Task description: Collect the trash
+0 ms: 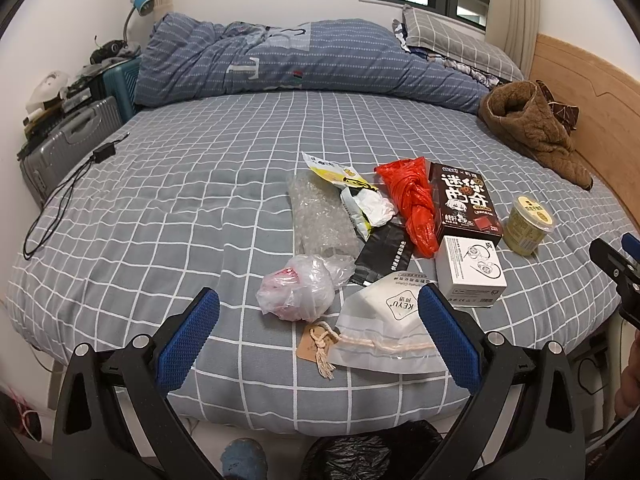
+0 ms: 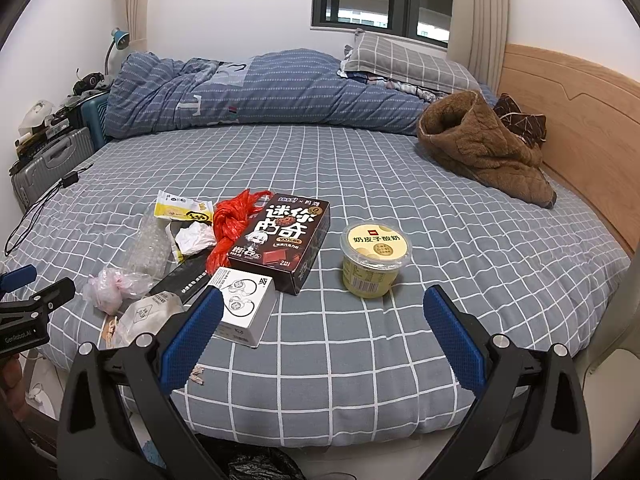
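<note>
Trash lies in a cluster on the grey checked bed (image 1: 180, 208). There is a crumpled clear bag (image 1: 298, 290), a frosted drawstring pouch with a tag (image 1: 384, 328), bubble wrap (image 1: 320, 216), a yellow wrapper (image 1: 340, 174), a red plastic bag (image 1: 414, 200), a dark chocolate box (image 2: 286, 240), a white earphone box (image 2: 244, 308) and a yellow yogurt cup (image 2: 374, 258). My left gripper (image 1: 320, 324) is open and empty, hovering just before the clear bag and pouch. My right gripper (image 2: 320, 324) is open and empty, in front of the cup and earphone box.
A rolled blue duvet (image 1: 300, 60) and pillow lie at the far side. A brown jacket (image 2: 480, 148) lies by the wooden headboard (image 2: 580, 120). A cable with adapter (image 1: 80, 176) lies at the left. Suitcases (image 1: 68, 140) stand beside the bed. A black trash bag (image 1: 356, 456) sits below the near edge.
</note>
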